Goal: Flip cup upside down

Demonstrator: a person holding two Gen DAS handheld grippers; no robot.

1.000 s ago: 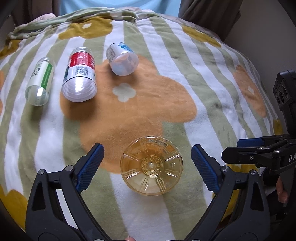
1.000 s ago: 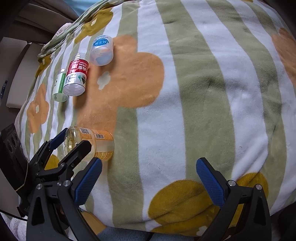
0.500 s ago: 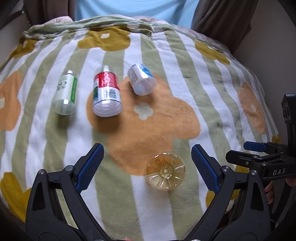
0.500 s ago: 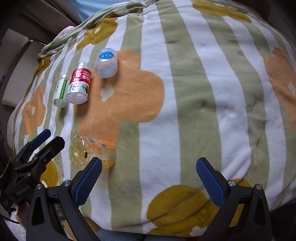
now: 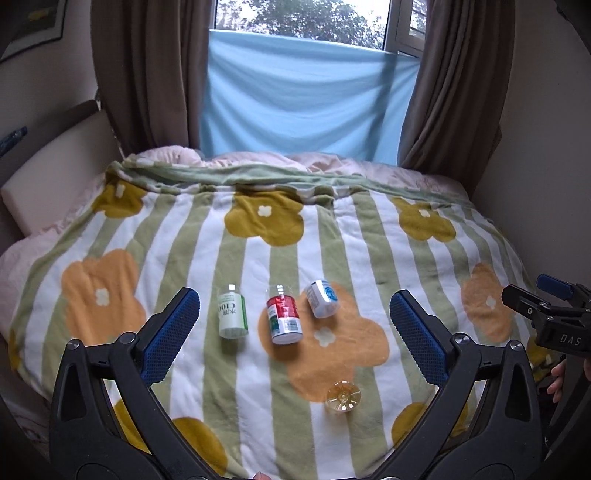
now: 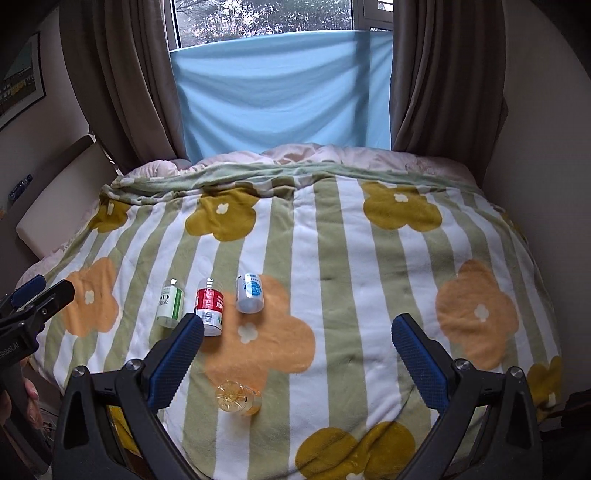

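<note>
Cup (image 5: 343,396), amber plastic, stands base-up near the bed's (image 6: 369,258) near edge, apart from three bottles farther off, so with left tongs (image 5: 293,332) and right tongs (image 6: 297,349) both released and empty, the flip looks finished; best leave it untouched.

Both wrist views above blanket (image 5: 258,266)

A: Where does the light come from?
B: Soft daylight from the window (image 5: 306,18); the blue cloth (image 5: 303,107) glows evenly, shadows stay faint.
A: Any blur?
B: Mostly sharp. Fisheye bends the curtains (image 6: 443,81), and the corners go black.
</note>
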